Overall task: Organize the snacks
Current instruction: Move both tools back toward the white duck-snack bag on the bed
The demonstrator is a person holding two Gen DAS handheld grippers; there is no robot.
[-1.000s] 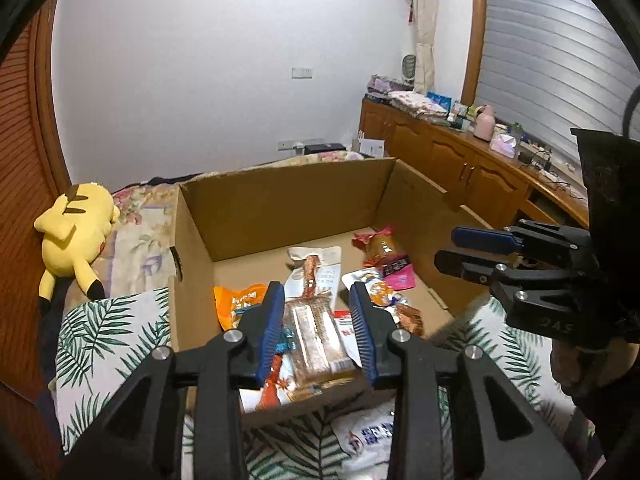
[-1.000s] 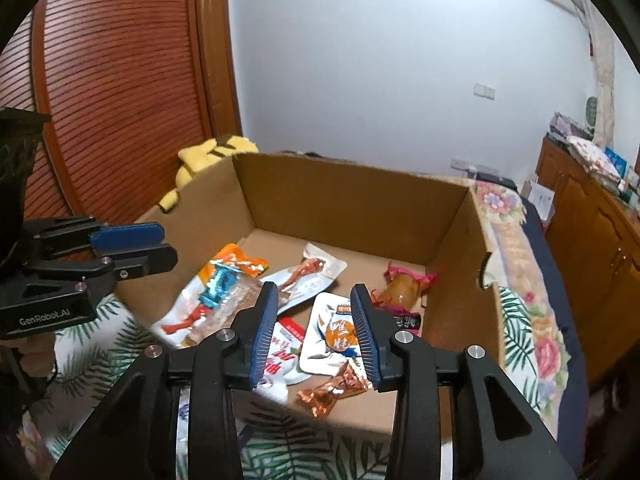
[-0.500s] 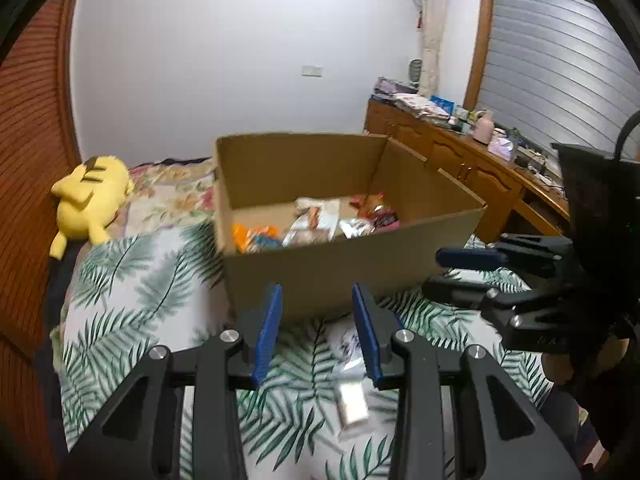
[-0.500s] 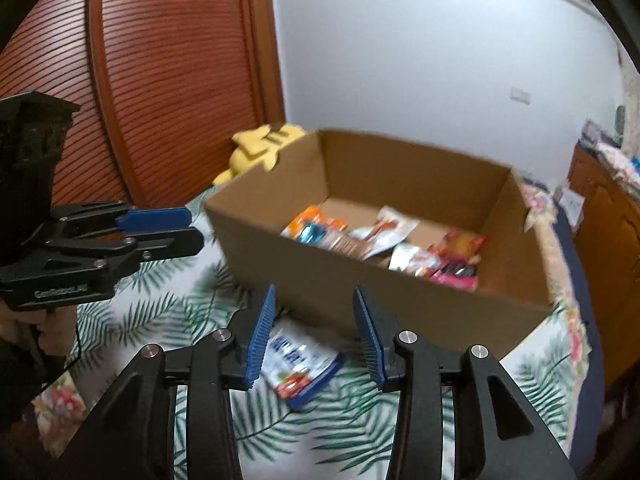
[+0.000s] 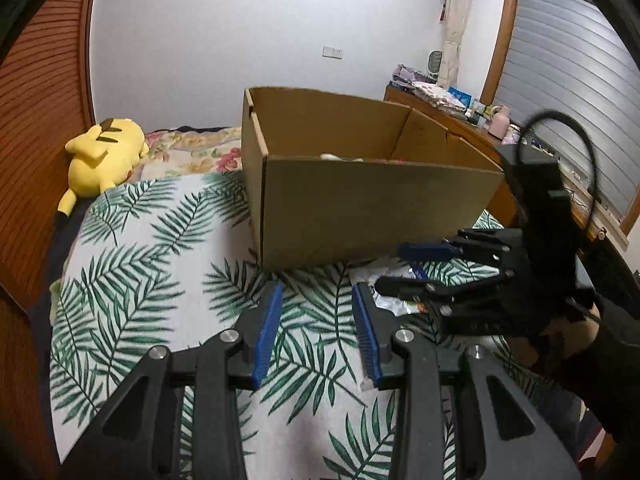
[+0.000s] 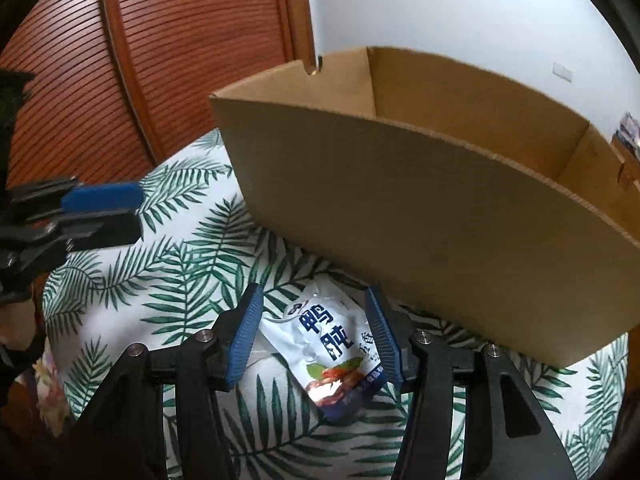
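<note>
Your right gripper [image 6: 314, 334] is spread wide, its blue-padded fingers [image 6: 245, 336] straddling the white and dark blue foil snack pouch with Chinese lettering [image 6: 334, 350] without pinching it. The pouch lies flat on the palm-leaf printed bedspread [image 6: 180, 272], just in front of the open brown cardboard box [image 6: 420, 208], which fills the right wrist view from 12 to 3 o'clock. Whether the pads touch the pouch's edges you cannot tell.

Your left gripper [image 5: 316, 332] is also spread and holds nothing, hanging over bare bedspread with the box at its 12 o'clock. In its view, the right gripper sits at 3 o'clock over the pouch [image 5: 390, 300]. A yellow plush toy [image 5: 104, 156] lies at 10 o'clock.
</note>
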